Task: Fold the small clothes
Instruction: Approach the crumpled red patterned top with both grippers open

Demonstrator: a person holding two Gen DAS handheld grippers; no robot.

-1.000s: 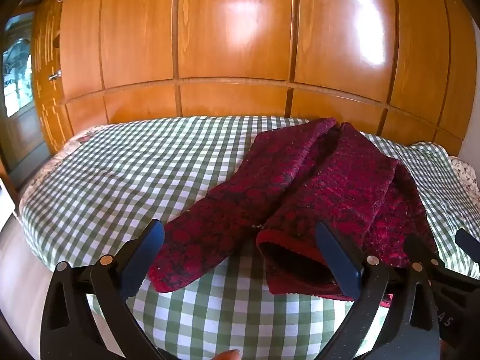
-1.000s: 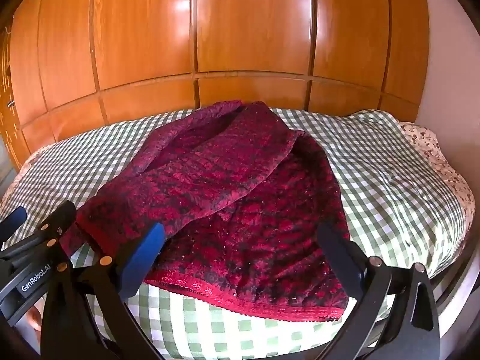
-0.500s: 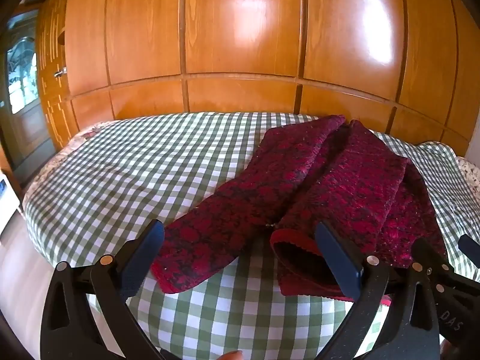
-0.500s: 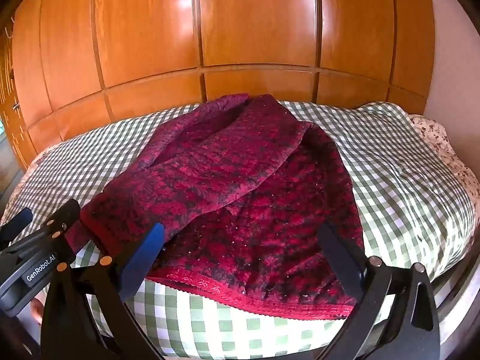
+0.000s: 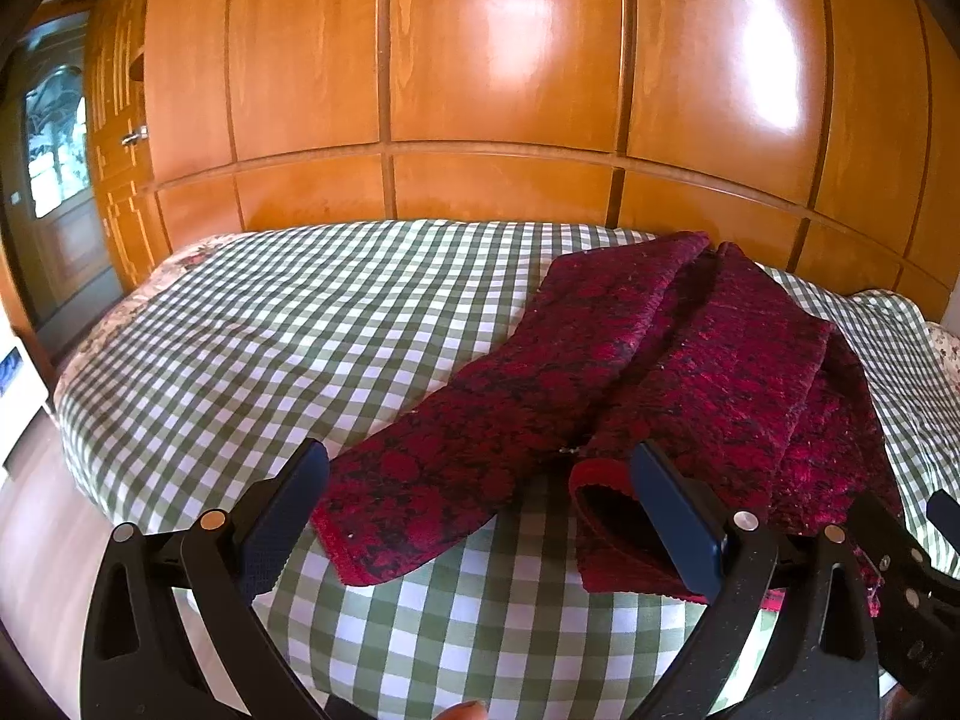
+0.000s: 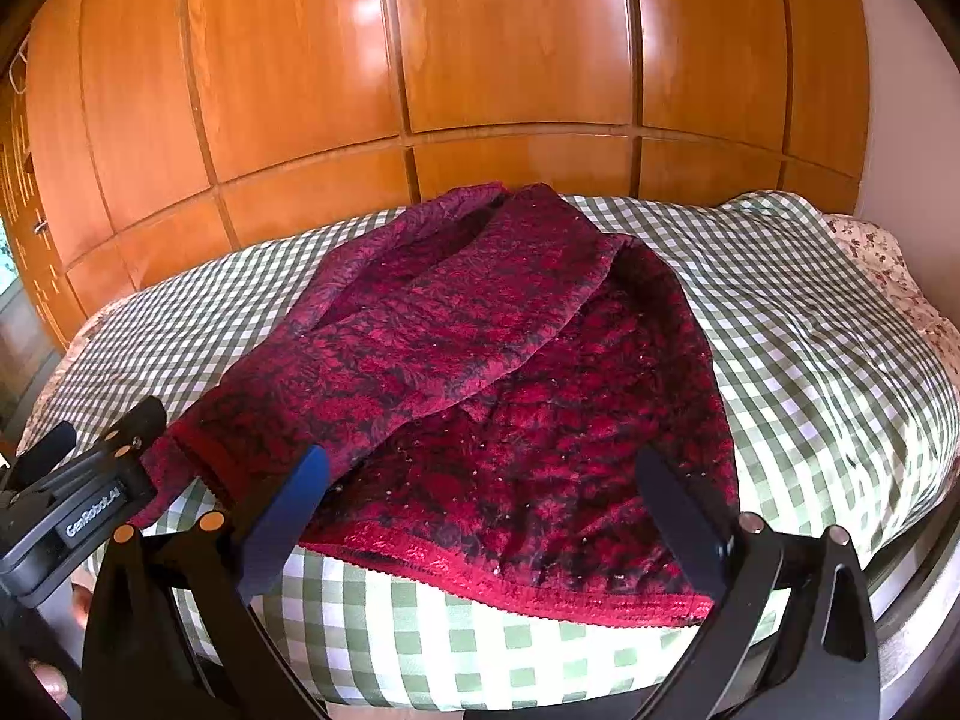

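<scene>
From the left wrist camera, the left gripper (image 5: 480, 510), a black two-finger clamp with dark blue pads, stands wide apart and holds nothing. It hovers above the near edge of the green-and-white checked bedspread (image 5: 252, 336). The dark red, black-patterned knitted garment (image 5: 690, 372) lies on that bedspread, toward its right half. One long sleeve (image 5: 456, 456) stretches down and to the left from the garment's body, its red-trimmed cuff lying flat just beyond the left pad. A second sleeve is folded across the body, and its open cuff (image 5: 612, 516) gapes beside the right pad; whether the pad touches it I cannot tell. Behind the bedspread rises a glossy orange-brown wooden panelled wall (image 5: 504, 90). Part of the other black clamp shows at the bedspread's lower right corner.

From the right wrist camera, the right gripper (image 6: 480, 510), built the same way, is likewise spread wide and empty, hovering over the bedspread's (image 6: 828, 348) near edge. The garment (image 6: 540, 396) lies in the middle of the bedspread, its red scalloped hem (image 6: 510, 570) nearest the clamp and just short of the bedspread's front edge. The folded sleeve (image 6: 432, 324) crosses the body diagonally toward the lower left. The left gripper's black frame enters from the bedspread's left side, near that sleeve's cuff. The wooden wall (image 6: 510, 48) stands behind.
</scene>
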